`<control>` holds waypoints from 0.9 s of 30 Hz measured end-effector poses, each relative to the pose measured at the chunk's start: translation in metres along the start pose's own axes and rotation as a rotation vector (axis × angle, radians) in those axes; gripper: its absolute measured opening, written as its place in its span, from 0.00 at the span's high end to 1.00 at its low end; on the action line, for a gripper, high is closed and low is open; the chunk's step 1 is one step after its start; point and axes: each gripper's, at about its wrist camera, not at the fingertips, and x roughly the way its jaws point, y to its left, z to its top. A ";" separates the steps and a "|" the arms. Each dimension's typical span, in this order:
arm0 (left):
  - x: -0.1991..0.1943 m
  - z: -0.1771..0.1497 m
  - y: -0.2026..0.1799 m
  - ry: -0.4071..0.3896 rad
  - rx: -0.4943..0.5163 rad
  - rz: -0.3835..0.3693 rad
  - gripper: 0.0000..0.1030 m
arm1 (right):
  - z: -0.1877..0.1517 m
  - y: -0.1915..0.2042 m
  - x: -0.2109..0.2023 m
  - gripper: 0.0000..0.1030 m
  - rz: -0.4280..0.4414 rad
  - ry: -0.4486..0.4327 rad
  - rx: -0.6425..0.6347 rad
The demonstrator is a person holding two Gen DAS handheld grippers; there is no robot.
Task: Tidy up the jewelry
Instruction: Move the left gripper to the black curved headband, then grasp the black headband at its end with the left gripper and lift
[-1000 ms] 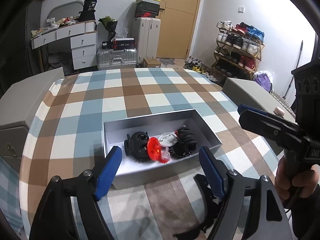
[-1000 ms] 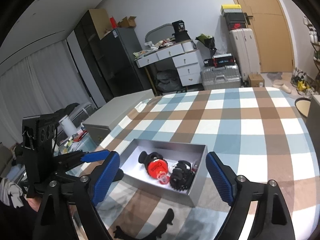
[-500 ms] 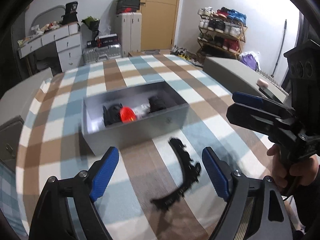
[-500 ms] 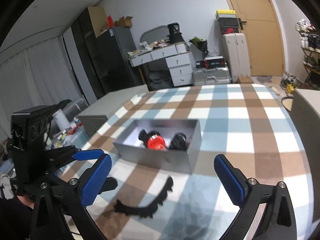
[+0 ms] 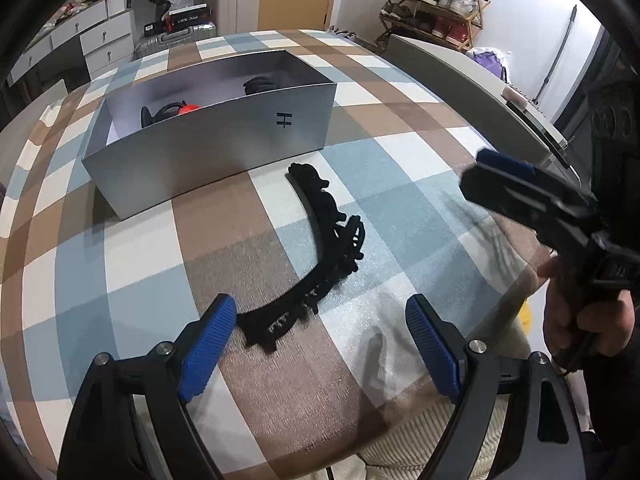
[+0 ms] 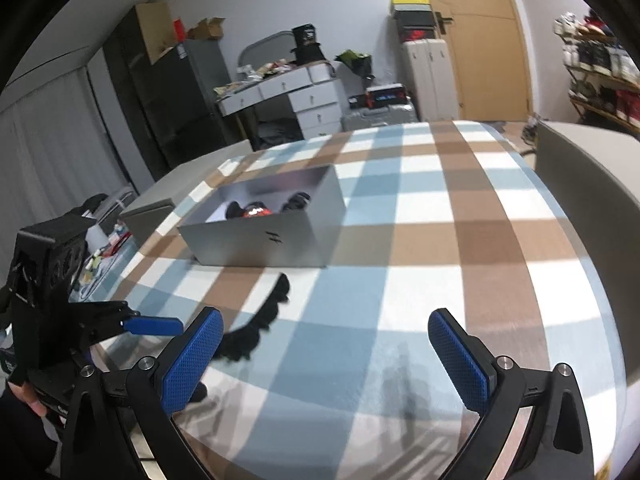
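Our left fingers (image 5: 208, 344) stand wide apart and hold nothing (they have just been opening). The black curved hair clip (image 5: 320, 248) lies on the checked tabletop (image 5: 140, 280) between them, before the silver box (image 5: 224, 144). Our right fingers (image 6: 192, 360) also stand wide apart, empty.

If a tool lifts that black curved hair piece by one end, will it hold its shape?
Probably: the black hair piece keeps an even arc lying flat, suggesting stiff plastic. It looks thin, so likely light. Its toothed edge may snag the checked cloth.
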 end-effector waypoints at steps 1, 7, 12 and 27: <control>0.001 -0.001 0.000 -0.003 0.005 0.010 0.19 | -0.002 -0.001 -0.001 0.00 0.003 0.004 0.007; 0.006 0.000 0.006 0.001 0.003 -0.014 0.19 | -0.008 -0.007 -0.001 0.00 0.004 0.019 0.030; 0.009 0.001 0.002 0.000 0.041 -0.005 0.22 | -0.010 -0.008 -0.001 0.00 0.012 0.021 0.037; 0.009 -0.008 -0.008 0.042 0.137 0.019 0.84 | -0.013 0.003 0.007 0.00 0.039 0.051 0.029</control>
